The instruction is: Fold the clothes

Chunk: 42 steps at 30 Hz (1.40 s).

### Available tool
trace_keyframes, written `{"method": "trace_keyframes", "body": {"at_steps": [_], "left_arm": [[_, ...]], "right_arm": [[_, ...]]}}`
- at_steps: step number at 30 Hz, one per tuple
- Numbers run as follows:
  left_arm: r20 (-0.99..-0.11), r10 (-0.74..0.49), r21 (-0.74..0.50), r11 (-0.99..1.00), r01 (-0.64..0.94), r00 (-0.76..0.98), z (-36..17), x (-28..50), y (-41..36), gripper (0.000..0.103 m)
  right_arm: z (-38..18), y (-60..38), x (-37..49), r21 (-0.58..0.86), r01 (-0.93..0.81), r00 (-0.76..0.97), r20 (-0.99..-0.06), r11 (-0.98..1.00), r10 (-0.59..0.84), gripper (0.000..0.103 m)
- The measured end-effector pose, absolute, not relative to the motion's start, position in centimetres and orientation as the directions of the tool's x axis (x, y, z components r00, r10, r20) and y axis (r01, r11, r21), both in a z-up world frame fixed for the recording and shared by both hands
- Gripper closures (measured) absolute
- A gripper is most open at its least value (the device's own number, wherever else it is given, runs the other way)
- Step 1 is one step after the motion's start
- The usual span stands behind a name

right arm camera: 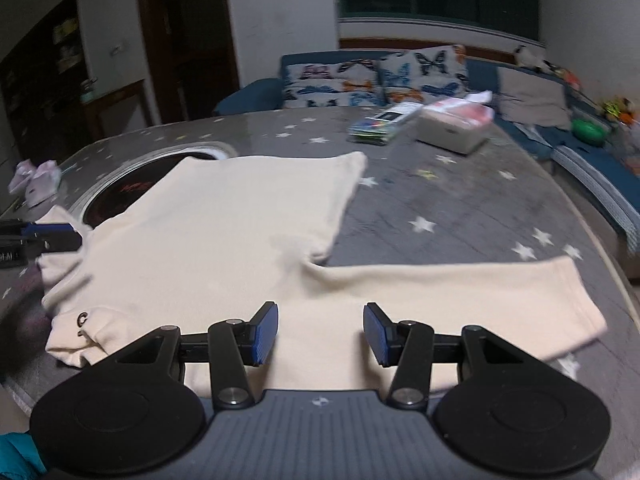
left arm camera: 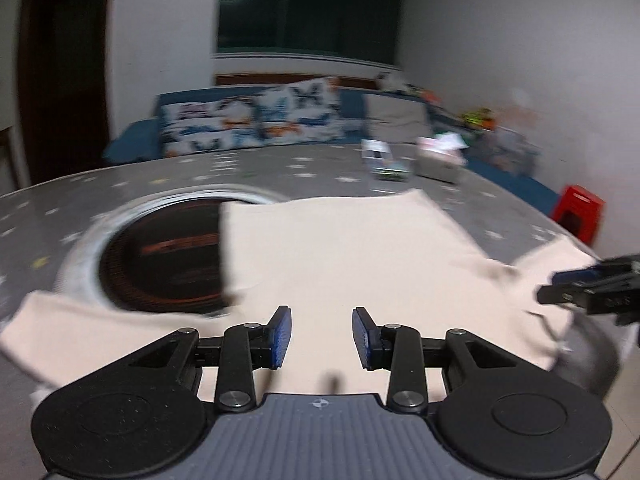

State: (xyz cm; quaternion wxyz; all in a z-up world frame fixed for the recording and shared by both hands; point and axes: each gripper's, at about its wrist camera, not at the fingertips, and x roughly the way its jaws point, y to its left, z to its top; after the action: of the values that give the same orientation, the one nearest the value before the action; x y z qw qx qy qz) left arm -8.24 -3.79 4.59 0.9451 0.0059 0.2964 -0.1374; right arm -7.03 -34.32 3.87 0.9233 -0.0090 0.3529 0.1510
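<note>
One cream shirt (right arm camera: pixel 224 240) lies flat on the gray star table (right arm camera: pixel 460 208), partly covering one round cooktop (left arm camera: pixel 160 264) at left. My left gripper (left arm camera: pixel 322 338) hovers over the shirt, fingers wide, holding nothing. My right gripper (right arm camera: pixel 320 334) is also wide and empty, above the one sleeve stretched out rightward. Far side: one card stack (right arm camera: pixel 376 124), one tissue box (right arm camera: pixel 452 128), two butterfly pillows (right arm camera: pixel 376 78).

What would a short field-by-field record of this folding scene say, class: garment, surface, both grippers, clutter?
garment: cream shirt, spread flat, one sleeve stretched out sideways
surface: grey star-print table with a round inset, partly covered by the shirt
left gripper: open, above the shirt, holding nothing
right gripper: open, above the shirt, holding nothing
clutter: tissue box and booklets at the far edge
</note>
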Motion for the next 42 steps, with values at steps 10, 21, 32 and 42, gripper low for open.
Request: {"method": "trace_keyframes", "body": {"at_steps": [10, 21, 32, 42], "left_arm": [[-0.603, -0.330, -0.019, 0.916, 0.400, 0.727, 2.8, -8.4, -8.5, 0.066], [-0.579, -0.369, 0.000, 0.892, 0.452, 0.727, 4.0, -7.9, -10.3, 0.066], [-0.634, -0.421, 0.004, 0.837, 0.547, 0.649, 1.9, -7.4, -14.3, 0.066], [-0.645, -0.435, 0.002, 0.821, 0.570, 0.628, 1.5, -7.2, -15.3, 0.066]], "right_arm": [[3.6, -35.8, -7.5, 0.040, -0.254, 0.712, -0.669, 0.966, 0.215, 0.055], [2.2, -40.2, -5.7, 0.010, -0.085, 0.729, -0.681, 0.996, 0.069, 0.055], [2.2, -42.4, -6.3, 0.017, -0.018, 0.741, -0.671, 1.000, 0.025, 0.055], [2.1, -44.0, -7.7, 0.039, 0.048, 0.743, -0.669, 0.998, -0.009, 0.055]]}}
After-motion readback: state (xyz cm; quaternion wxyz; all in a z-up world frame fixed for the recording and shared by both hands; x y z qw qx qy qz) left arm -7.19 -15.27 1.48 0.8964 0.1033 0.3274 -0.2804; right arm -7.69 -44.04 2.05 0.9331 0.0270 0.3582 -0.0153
